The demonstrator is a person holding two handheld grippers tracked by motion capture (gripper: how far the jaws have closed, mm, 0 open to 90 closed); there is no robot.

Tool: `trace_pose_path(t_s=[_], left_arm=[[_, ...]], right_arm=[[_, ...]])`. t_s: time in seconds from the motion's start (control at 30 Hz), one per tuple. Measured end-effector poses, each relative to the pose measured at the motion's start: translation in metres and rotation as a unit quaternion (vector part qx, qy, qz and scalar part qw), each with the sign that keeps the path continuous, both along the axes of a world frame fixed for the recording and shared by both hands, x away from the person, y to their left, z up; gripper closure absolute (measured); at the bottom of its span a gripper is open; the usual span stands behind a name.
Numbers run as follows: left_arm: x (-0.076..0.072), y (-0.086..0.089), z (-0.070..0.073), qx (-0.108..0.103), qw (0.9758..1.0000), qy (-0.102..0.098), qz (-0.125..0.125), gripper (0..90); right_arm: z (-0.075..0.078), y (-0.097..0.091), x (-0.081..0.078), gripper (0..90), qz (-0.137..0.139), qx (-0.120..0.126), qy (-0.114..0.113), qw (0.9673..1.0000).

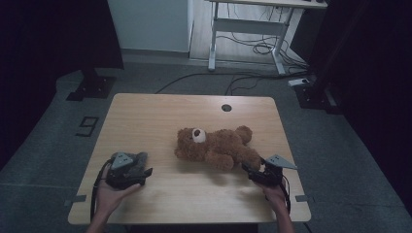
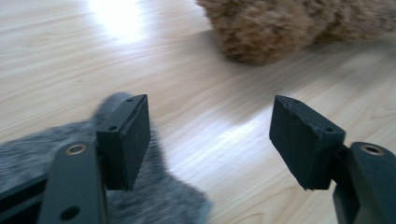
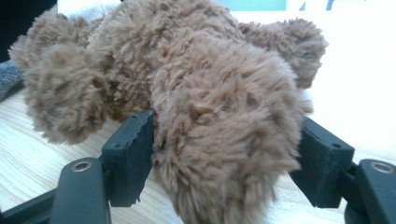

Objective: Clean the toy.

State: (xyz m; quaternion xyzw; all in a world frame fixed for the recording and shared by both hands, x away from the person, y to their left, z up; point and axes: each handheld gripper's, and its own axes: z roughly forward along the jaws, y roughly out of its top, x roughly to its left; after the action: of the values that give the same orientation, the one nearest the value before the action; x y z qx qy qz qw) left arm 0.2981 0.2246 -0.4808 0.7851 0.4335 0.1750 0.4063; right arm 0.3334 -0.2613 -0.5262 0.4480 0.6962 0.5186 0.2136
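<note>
A brown teddy bear (image 1: 214, 145) lies on its side in the middle of the wooden table (image 1: 160, 111). My right gripper (image 1: 252, 168) comes in from the front right. Its jaws are closed on one of the bear's legs (image 3: 219, 140), with fur bulging between the pads (image 3: 135, 149). At the front left, my left gripper (image 1: 145, 167) points toward the bear. Its jaws (image 2: 210, 112) stand wide apart with bare table between them. A grey furry thing (image 2: 159, 200) lies under and beside its left jaw. One rounded part of the bear (image 2: 261, 32) shows ahead of it.
A round cable hole (image 1: 226, 108) sits near the table's far edge. Beyond the table stand a white desk frame (image 1: 248, 29) with cables on the floor and a black stand base (image 1: 92, 87) at the left.
</note>
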Motion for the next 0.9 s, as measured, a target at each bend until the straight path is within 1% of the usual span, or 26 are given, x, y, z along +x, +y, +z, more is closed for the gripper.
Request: trace_pose_path(t_s=[0.1, 0.17, 0.3, 0.43, 0.57, 0.6, 0.73, 0.8, 0.9], left_arm=[[-0.002, -0.012, -0.002, -0.003, 0.9999, 0.003, -0.012, 29.5], [-0.004, -0.019, -0.003, -0.009, 0.9998, 0.002, -0.019, 29.9], [-0.006, -0.033, -0.006, -0.015, 0.9994, 0.001, -0.031, 29.8], [-0.007, -0.047, -0.014, -0.014, 0.9988, 0.007, -0.047, 29.9], [-0.008, -0.061, -0.023, -0.007, 0.9979, 0.018, -0.061, 29.9], [-0.008, -0.064, -0.025, -0.005, 0.9978, 0.019, -0.064, 29.9], [-0.01, -0.072, -0.033, -0.006, 0.997, 0.026, -0.073, 30.1], [-0.011, -0.076, -0.036, -0.001, 0.9966, 0.029, -0.077, 30.0], [-0.011, -0.078, -0.039, -0.005, 0.9962, 0.033, -0.08, 30.1]], right_arm=[[0.004, -0.003, -0.008, 28.8, 0.001, -0.002, -0.007, 1.0], [0.006, -0.005, -0.013, 28.7, 0.006, -0.002, -0.005, 1.0], [0.004, -0.007, -0.023, 28.5, 0.013, -0.005, 0.0, 0.9999], [0.002, -0.007, -0.033, 28.3, 0.018, -0.004, 0.002, 0.9998], [0.0, -0.006, -0.043, 27.9, 0.022, -0.009, 0.003, 0.9997], [0.0, -0.005, -0.045, 27.9, 0.02, -0.01, 0.001, 0.9997], [0.001, -0.005, -0.055, 27.9, 0.029, -0.005, 0.001, 0.9996], [0.0, -0.004, -0.058, 27.9, 0.036, 0.0, 0.005, 0.9993], [-0.004, 0.0, -0.058, 27.9, 0.044, 0.0, 0.013, 0.999]])
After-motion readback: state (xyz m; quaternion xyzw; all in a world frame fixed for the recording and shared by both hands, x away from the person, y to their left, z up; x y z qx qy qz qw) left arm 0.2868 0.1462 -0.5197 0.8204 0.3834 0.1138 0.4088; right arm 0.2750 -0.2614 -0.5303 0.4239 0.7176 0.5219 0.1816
